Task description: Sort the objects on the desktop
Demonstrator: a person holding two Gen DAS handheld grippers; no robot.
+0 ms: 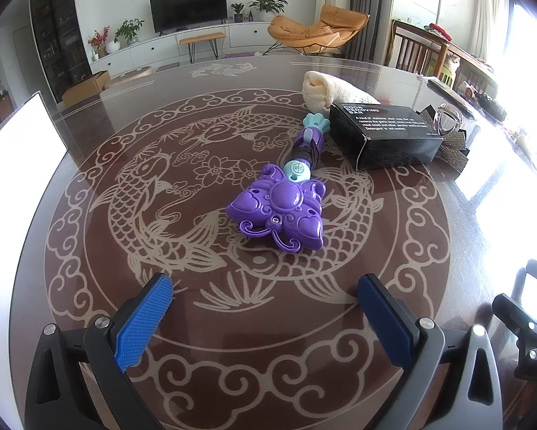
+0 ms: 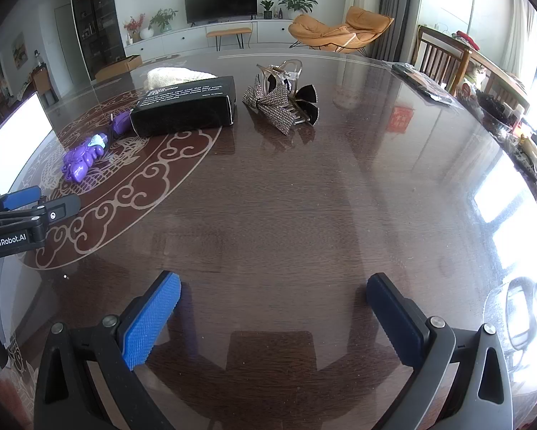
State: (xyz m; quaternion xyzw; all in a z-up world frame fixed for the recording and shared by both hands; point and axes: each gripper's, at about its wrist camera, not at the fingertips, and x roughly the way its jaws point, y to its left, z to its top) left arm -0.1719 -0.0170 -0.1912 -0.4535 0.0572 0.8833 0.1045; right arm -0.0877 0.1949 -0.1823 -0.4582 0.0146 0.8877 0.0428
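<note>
A purple toy wand with a teal handle end lies on the glass table just ahead of my left gripper, which is open and empty. Behind the wand lies a black box, a cream knitted cloth and sparkly hair clips. In the right wrist view my right gripper is open and empty over bare table. The black box, hair clips, cream cloth and wand lie far ahead and to the left. The left gripper shows at the left edge.
A white panel stands at the table's left edge. A black flat packet lies at the far right. Cluttered items line the right edge. Wooden chairs stand beyond the table.
</note>
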